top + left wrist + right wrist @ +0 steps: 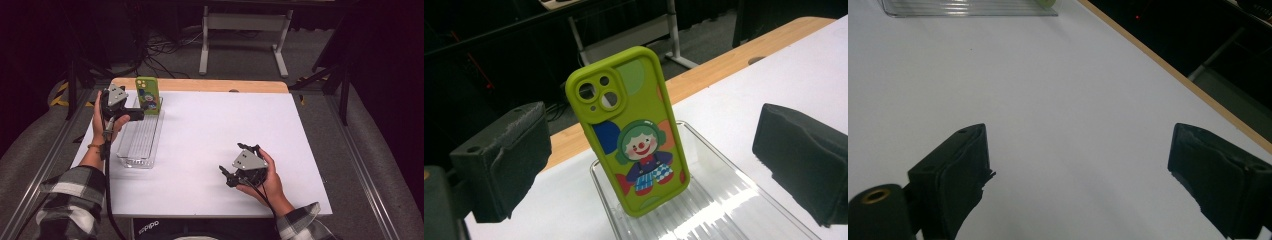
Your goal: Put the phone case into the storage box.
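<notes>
A: Item one, please. What stood on the desk?

B: A white-topped desk (210, 145) with a light wooden strip along its far edge. On its left part lay a long clear ribbed plastic tray (140, 142), running near to far.

A: And the contents of that tray?

B: One lime-green phone case printed with a cartoon clown figure (147, 96). It stood upright at the tray's far end, tilted slightly back, its lower edge resting inside the tray (724, 200). In the left gripper view the case (634, 130) showed its back: camera cut-outs at upper left, the green-haired clown at the centre.

A: Item two, the left gripper?

B: The left gripper (131, 114) was held in the person's left hand (102, 122) at the far left of the desk, just beside the case and above the tray's far end. Its fingers (504, 160) were apart, one on each side of the case, neither touching it.

A: Item three, the right gripper?

B: The right gripper (227, 175) was held in the person's right hand (267, 180) over the near right part of the desk, well apart from the tray. Its fingers (955, 175) were apart with bare white desk between them. A grey three-cornered plate sat on top of each gripper.

A: Anything else on record?

B: Checked black-and-white sleeves (70, 200) at the near edge, and a white metal frame (245, 30) on the floor beyond the desk.
</notes>
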Motion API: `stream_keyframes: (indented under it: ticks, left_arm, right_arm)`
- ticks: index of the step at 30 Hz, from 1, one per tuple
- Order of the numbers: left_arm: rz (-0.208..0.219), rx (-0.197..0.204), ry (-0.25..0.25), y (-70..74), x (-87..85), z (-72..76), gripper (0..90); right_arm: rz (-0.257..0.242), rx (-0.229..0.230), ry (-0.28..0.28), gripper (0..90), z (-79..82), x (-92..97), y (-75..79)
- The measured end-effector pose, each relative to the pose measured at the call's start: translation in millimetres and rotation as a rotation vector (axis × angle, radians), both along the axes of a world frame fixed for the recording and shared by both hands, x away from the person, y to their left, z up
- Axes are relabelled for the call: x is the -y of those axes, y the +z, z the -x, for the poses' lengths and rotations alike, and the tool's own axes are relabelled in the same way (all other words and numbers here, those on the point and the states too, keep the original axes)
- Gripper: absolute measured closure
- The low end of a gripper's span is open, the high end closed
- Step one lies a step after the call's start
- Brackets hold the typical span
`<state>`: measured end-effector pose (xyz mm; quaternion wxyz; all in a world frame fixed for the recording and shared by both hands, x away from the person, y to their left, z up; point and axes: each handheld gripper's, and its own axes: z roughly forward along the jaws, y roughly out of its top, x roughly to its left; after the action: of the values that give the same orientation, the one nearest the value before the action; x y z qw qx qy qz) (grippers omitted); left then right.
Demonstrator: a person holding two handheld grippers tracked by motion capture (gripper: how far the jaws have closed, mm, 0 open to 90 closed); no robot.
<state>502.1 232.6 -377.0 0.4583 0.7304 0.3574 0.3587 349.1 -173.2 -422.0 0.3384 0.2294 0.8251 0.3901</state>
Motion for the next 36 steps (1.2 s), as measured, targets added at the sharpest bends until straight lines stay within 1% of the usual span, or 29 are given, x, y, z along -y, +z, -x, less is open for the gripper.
stream_keyframes:
  ticks: [2,5,6,8,10,15,16,17,21,27,28,30,32,34,35,36]
  left_arm:
    - [-0.004,0.006,-0.005,0.5,1.1,2.8,2.9]
    - [0.005,0.012,-0.013,1.6,2.7,6.6,2.9]
    - [0.004,0.023,-0.014,2.5,3.1,9.1,2.9]
    - [0.021,0.027,-0.026,3.2,3.6,12.4,2.9]
    - [0.022,0.031,-0.029,3.9,4.3,15.7,2.9]
    - [0.042,0.041,-0.04,5.9,4.3,23.7,2.9]
    - [0.036,0.047,-0.04,6.5,4.1,25.1,2.9]
    - [0.038,0.052,-0.044,7.2,4.9,28.2,3.1]
    - [0.039,0.057,-0.052,7.6,6.1,32.0,3.1]
    - [0.038,0.076,-0.074,9.0,9.9,40.8,3.1]
    - [0.047,0.075,-0.082,9.0,10.8,42.8,3.1]
    - [0.043,0.08,-0.089,10.1,11.2,45.7,3.1]
    - [0.049,0.077,-0.1,10.3,11.6,49.0,3.1]
    - [0.05,0.083,-0.097,10.4,12.2,51.4,3.1]
    - [0.055,0.08,-0.106,11.0,12.2,53.0,3.1]
    - [0.057,0.086,-0.108,11.5,12.6,54.2,3.1]
  right_arm:
    - [-0.003,0.002,0.002,9.9,0.3,0.4,0.6]
    - [-0.007,0.008,0.002,9.2,0.4,0.8,1.4]
    - [-0.012,0.014,-0.004,8.9,0.7,1.4,2.1]
    - [-0.014,0.014,-0.005,8.8,0.7,1.9,2.6]
    - [-0.02,0.019,-0.006,8.7,1.0,2.5,3.1]
    - [-0.027,0.031,-0.009,8.7,1.9,3.9,5.1]
    - [-0.027,0.031,-0.009,8.7,1.9,3.9,5.1]
    - [-0.03,0.035,-0.008,8.8,2.2,4.3,5.9]
    - [-0.029,0.04,-0.008,8.9,2.8,4.4,6.6]
    - [-0.038,0.05,-0.009,9.0,3.2,6.1,8.0]
    - [-0.04,0.051,-0.009,9.0,3.3,6.4,8.1]
    - [-0.042,0.054,-0.009,9.0,3.6,6.8,8.5]
    - [-0.043,0.055,-0.008,9.0,3.7,7.0,8.7]
    - [-0.045,0.055,-0.007,9.0,3.9,6.9,8.9]
    - [-0.045,0.057,-0.007,9.0,3.9,6.9,9.0]
    - [-0.046,0.059,-0.006,9.0,4.1,6.9,9.1]
